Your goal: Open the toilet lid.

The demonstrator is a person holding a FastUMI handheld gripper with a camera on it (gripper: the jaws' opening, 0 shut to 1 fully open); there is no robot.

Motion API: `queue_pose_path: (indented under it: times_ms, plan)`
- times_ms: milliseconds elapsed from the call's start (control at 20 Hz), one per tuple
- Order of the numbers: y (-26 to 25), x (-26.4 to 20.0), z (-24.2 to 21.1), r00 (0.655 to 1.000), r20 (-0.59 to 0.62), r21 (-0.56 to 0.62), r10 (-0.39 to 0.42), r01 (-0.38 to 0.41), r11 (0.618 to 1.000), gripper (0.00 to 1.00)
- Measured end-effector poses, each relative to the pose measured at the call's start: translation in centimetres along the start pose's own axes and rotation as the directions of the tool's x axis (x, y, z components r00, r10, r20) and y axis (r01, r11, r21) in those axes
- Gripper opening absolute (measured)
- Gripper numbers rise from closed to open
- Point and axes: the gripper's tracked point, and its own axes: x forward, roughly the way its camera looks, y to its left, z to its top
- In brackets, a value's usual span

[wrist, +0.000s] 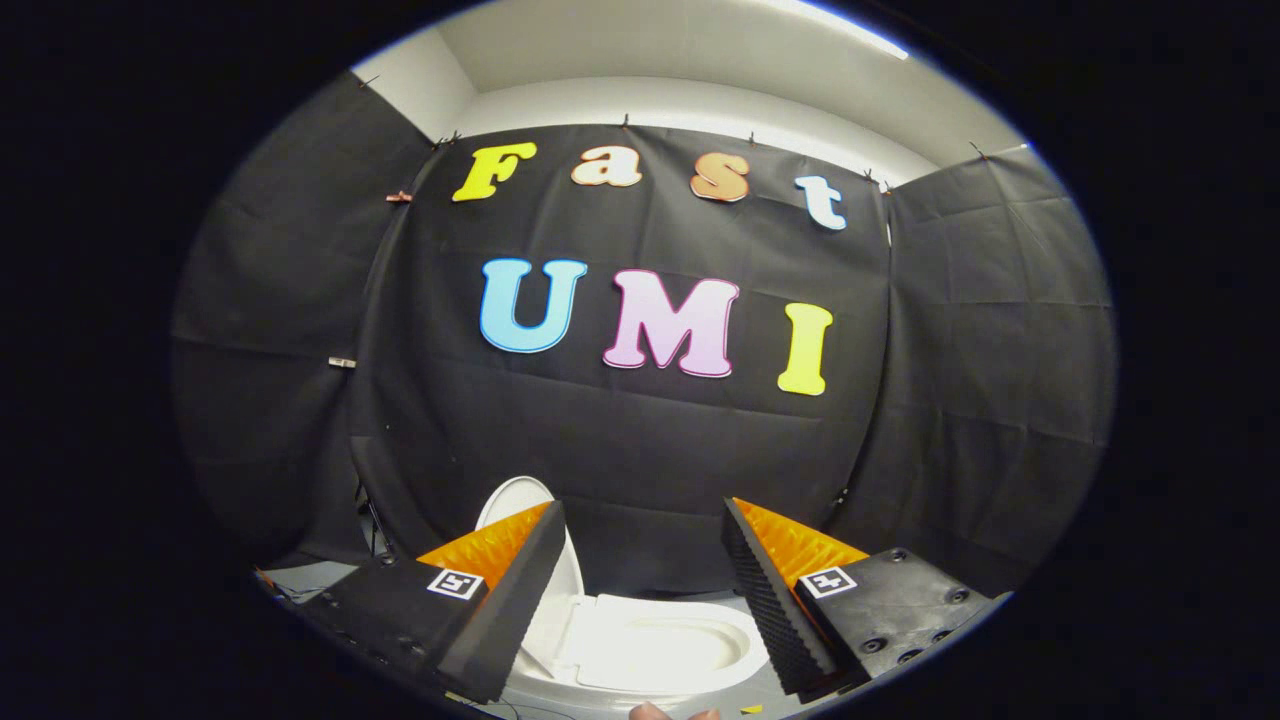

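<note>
The left finger hides part of the toilet lid [520,500], which stands raised and tilted at the left end of the toilet [650,650]. The smooth white oval seat stretches rightward between the fingers. The gripper [640,555] is spread wide, holding nothing.

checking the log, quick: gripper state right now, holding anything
gripper: open, holding nothing; raised toilet lid is behind one finger, bowl between them.
</note>
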Motion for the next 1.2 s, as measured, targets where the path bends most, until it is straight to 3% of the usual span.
queue_pose_path:
  times_ms: [650,950,1200]
  plan:
    - [-15.5,-9.6,0.5,0.996,0.055,0.068,-0.067,0.064,0.996,0.99]
    - [-19.5,-13.7,-1.4,0.997,0.039,0.061,-0.072,0.069,0.996,0.99]
    - [-20.1,-15.4,-3.2,0.999,0.019,0.103,-0.046,0.044,0.994,0.98]
